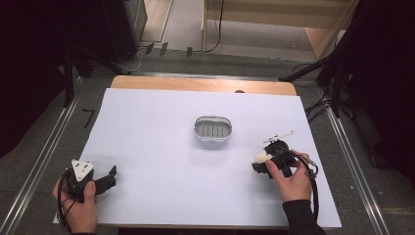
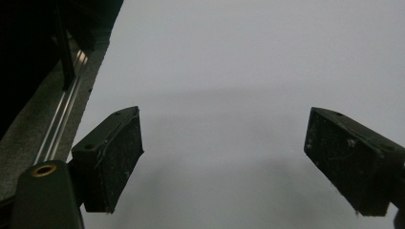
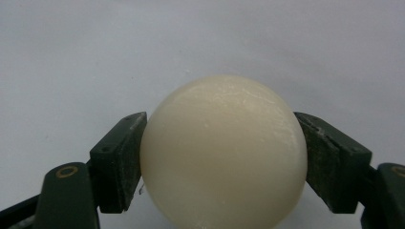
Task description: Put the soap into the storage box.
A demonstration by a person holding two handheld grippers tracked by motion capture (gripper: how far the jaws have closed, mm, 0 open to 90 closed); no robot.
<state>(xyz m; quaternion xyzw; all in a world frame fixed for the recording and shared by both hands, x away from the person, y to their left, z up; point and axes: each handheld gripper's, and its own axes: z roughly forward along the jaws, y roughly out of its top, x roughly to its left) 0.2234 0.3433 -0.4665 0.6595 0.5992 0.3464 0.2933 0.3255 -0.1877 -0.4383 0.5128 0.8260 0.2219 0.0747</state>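
A cream, rounded bar of soap (image 3: 224, 157) sits between the two black pads (image 3: 119, 162) of my right gripper (image 3: 222, 138), and both pads press on its sides. From above, that gripper (image 1: 259, 162) is at the right of the white sheet (image 1: 156, 142), low over it, with the soap (image 1: 262, 157) at its tip. A grey oval soap dish (image 1: 212, 128) with a slotted bottom stands in the middle, up and left of the soap. Near the front left corner my left gripper (image 1: 111, 177) rests in a hand. Its jaws stand wide apart over bare sheet (image 2: 224, 143).
The sheet covers a wooden table whose far edge (image 1: 203, 84) shows bare. Metal rails (image 1: 46, 147) run along the floor on both sides. Dark stands (image 1: 337, 68) and cables are beyond the table's corners.
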